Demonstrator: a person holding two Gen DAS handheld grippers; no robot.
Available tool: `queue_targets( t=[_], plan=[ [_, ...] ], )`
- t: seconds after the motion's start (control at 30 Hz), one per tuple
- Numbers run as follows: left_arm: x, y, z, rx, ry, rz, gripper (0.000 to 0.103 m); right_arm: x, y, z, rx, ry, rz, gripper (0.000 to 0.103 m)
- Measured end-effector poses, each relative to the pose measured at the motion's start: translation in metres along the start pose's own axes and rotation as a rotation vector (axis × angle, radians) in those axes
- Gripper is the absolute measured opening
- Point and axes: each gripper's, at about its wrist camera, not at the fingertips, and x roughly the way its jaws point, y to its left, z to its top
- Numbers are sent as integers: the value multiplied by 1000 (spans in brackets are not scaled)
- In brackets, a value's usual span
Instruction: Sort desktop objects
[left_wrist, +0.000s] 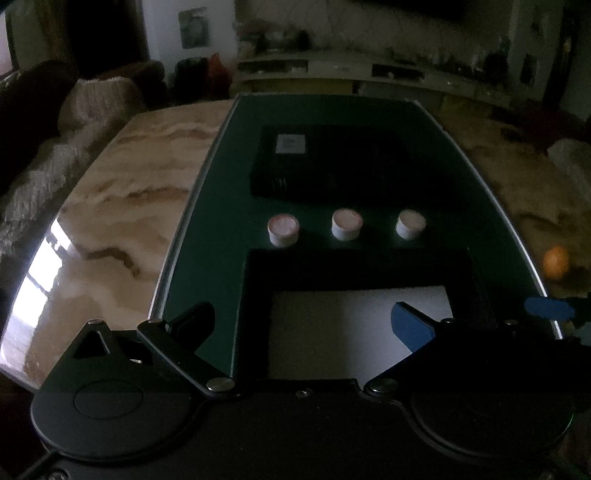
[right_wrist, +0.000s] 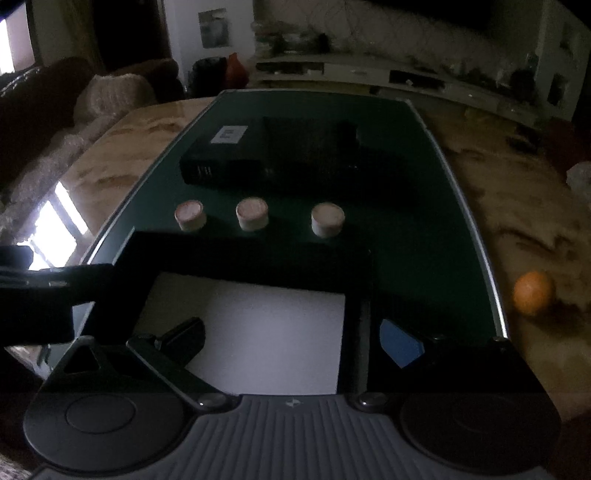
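Note:
Three small white round pots stand in a row on the dark green mat: left, middle, right. They also show in the right wrist view, left, middle, right. Behind them lies a black box with a white label. In front is a black open box with a white floor, also in the right wrist view. My left gripper is open and empty above this box. My right gripper is open and empty over it too.
The mat lies on a marble table. An orange sits on the table right of the mat. A sofa with a blanket is at the left. A white shelf unit stands behind the table.

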Motion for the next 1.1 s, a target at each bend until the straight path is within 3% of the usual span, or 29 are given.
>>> queue_targets(
  t=[0.2, 0.5, 0.83, 1.1],
  plan=[
    [-18, 0, -30, -5, -26, 56, 103, -16, 2, -27, 11, -1, -21, 103],
    [-39, -1, -62, -15, -4, 41, 103, -28, 10, -54, 16, 8, -20, 103],
    [-41, -1, -65, 3, -5, 64, 103, -32, 13, -56, 17, -4, -22, 103],
    [-33, 1, -44, 20, -19, 58, 103, -32, -1, -46, 61, -31, -2, 103]
  ],
)
